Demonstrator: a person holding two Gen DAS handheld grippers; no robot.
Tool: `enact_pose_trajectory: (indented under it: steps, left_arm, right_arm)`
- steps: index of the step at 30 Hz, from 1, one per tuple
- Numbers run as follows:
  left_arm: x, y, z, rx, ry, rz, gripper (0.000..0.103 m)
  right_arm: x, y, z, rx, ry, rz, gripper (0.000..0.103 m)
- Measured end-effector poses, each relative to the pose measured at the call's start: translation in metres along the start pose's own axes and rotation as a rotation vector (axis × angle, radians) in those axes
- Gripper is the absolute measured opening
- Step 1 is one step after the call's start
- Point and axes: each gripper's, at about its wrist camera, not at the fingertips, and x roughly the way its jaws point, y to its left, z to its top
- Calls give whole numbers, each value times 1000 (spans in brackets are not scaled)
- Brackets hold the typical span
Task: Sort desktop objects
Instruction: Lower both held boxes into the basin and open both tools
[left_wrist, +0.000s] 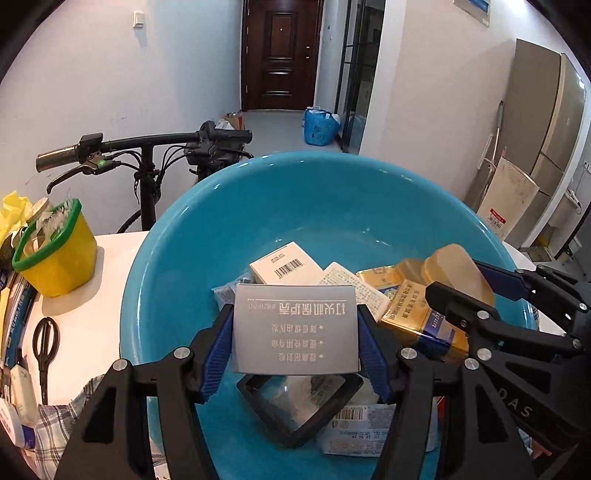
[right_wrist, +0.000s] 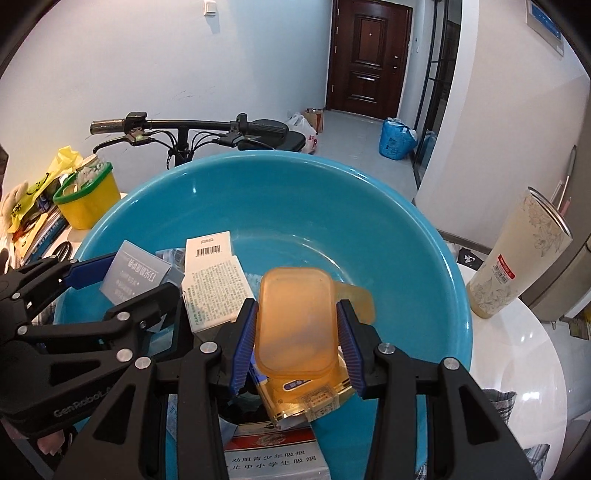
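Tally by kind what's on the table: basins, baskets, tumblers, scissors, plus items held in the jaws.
Blue basin: 1
Yellow basket: 1
Cream tumbler: 1
Scissors: 1
Held in jaws: 2, grey card and orange box
Total: 6

A teal-blue basin (left_wrist: 177, 258) is sitting on a glossy white table (right_wrist: 524, 343). A silver-grey box (left_wrist: 295, 328) is showing white lettering, a white box (left_wrist: 284, 267) is carrying a black barcode, and a gold pack (left_wrist: 417, 317) is showing a blue band. A translucent amber case (right_wrist: 295, 325) is glowing orange. Both black grippers are wearing blue pads (right_wrist: 243, 347). A yellow tub (left_wrist: 59, 254) is wearing a green rim; a cream tumbler (right_wrist: 517, 258) is showing a faint floral print.
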Motion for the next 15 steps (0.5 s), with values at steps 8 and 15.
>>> enact_pose_trajectory:
  steps: [8, 15]
  left_arm:
    - [-1, 8, 3, -37, -10, 18, 65]
    - [0, 6, 2, -28, -2, 21, 65]
  right_arm:
    - [10, 0, 0, 11, 51, 0, 42]
    - [14, 1, -1, 6, 70, -4, 42]
